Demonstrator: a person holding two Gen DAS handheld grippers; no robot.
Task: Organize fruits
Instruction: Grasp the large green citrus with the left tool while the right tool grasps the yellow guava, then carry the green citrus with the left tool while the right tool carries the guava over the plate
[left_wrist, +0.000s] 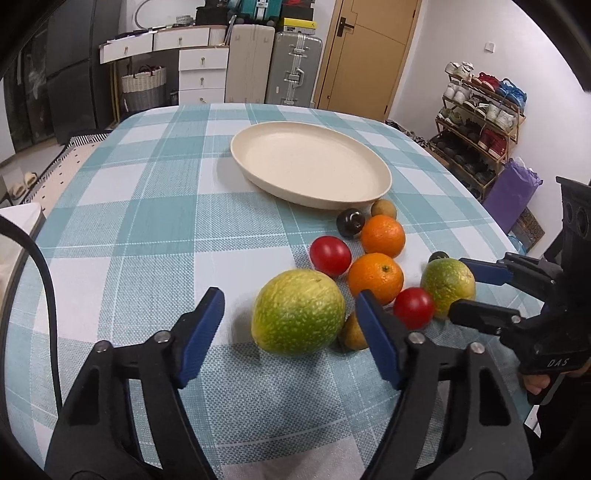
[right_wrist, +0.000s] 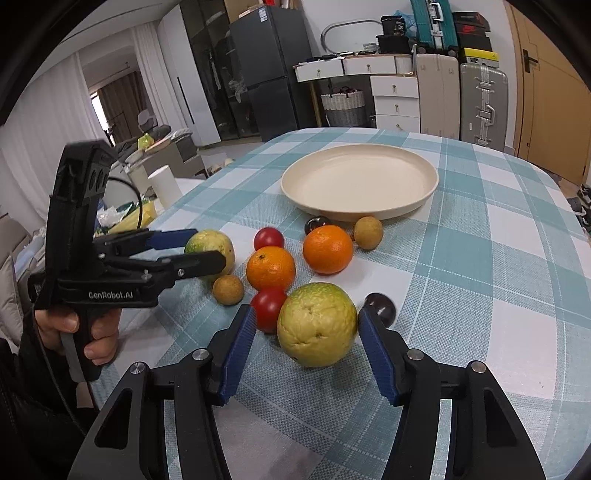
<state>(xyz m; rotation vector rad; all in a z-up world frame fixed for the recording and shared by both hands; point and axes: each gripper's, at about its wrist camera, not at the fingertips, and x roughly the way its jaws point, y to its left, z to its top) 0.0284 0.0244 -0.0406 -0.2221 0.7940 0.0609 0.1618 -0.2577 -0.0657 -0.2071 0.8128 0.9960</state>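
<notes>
With each gripper's jaws part-open astride a green-yellow citrus fruit (left_wrist: 298, 312) (right_wrist: 317, 325) on the worktop (left_wrist: 147, 229), not yet gripping, we judge these firm, rounded, roll-prone: grip across the widest part.

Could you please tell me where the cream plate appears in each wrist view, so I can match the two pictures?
Left wrist view: the cream plate sits above centre, behind the fruit.
Right wrist view: the cream plate sits right of centre, in the upper half.
Shared landmark: the silver suitcase beside the wooden door.
</notes>
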